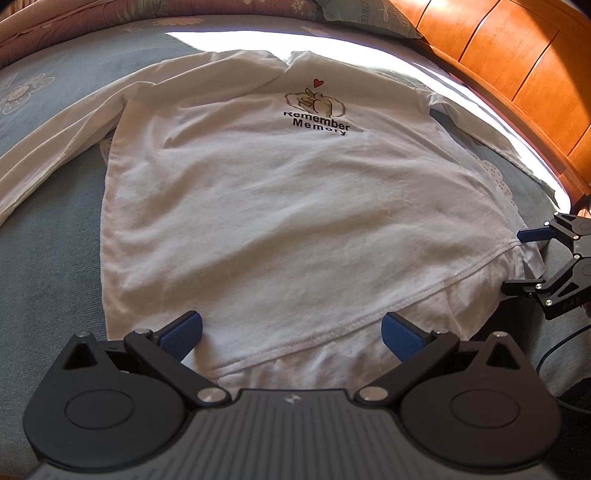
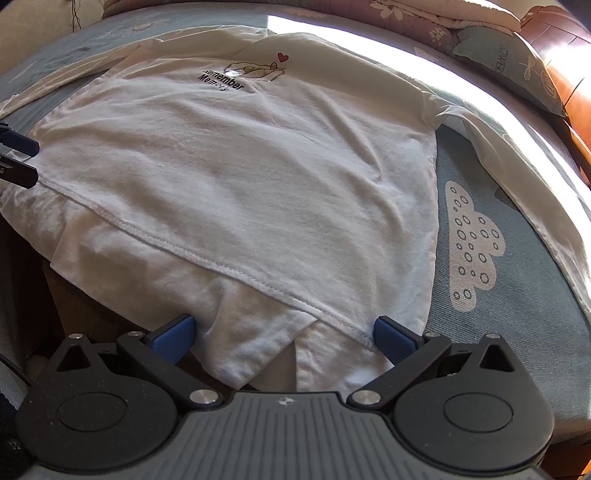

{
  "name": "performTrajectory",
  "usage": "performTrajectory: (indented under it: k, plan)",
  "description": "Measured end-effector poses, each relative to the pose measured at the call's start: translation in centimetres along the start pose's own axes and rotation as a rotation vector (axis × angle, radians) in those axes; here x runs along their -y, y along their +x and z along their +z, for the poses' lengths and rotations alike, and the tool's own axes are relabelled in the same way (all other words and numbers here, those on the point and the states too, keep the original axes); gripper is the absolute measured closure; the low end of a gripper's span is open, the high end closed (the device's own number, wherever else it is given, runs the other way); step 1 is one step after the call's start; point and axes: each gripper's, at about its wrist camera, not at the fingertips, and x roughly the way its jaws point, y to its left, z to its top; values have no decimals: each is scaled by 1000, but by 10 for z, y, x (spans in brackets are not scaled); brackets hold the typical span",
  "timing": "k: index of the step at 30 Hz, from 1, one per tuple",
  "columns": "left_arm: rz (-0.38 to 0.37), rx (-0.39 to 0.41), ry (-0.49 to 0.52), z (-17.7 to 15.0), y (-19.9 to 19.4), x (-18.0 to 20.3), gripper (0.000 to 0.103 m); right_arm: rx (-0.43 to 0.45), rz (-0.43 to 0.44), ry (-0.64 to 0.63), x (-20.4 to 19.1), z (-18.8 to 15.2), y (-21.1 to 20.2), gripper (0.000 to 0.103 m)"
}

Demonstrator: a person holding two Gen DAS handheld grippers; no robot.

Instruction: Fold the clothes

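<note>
A white long-sleeved shirt (image 1: pixel 280 206) lies spread flat on the bed, print side up, showing a red heart and "Remember Memory" (image 1: pixel 317 123). Its hem points toward me and its sleeves stretch out to both sides. My left gripper (image 1: pixel 291 336) is open, its blue pads straddling the left part of the hem just above the cloth. My right gripper (image 2: pixel 284 338) is open too, at the hem's right corner, where the bottom edge of the shirt (image 2: pixel 258 206) hangs over the bed's near edge. Each gripper shows at the rim of the other's view: the right gripper (image 1: pixel 528 260), the left gripper (image 2: pixel 26 158).
The bed has a blue-grey sheet with white cloud patterns (image 2: pixel 472 240). An orange wooden headboard (image 1: pixel 517 74) runs along the right, with a pillow (image 1: pixel 369 14) and a folded floral quilt (image 1: pixel 55 22) at the far side. A dark cable (image 1: pixel 554 350) hangs by the right gripper.
</note>
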Motion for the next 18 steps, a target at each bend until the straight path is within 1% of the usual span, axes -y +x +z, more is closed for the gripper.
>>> performTrajectory:
  k: [2,5,8,14,18]
  plan:
    - [0,13,20,9,-4,2,1,29,47,60,11,6,-6,0]
    - [-12,33,42,29,-5,3,1,112,115,169,34,20,-18,0]
    - [-26,47,53,54,4,4,1,173,172,249,56,41,-18,0]
    - [-45,63,45,98,31,7,1,183,185,268,77,88,17,0]
    - [-66,69,9,118,52,4,1,158,219,286,83,100,47,0]
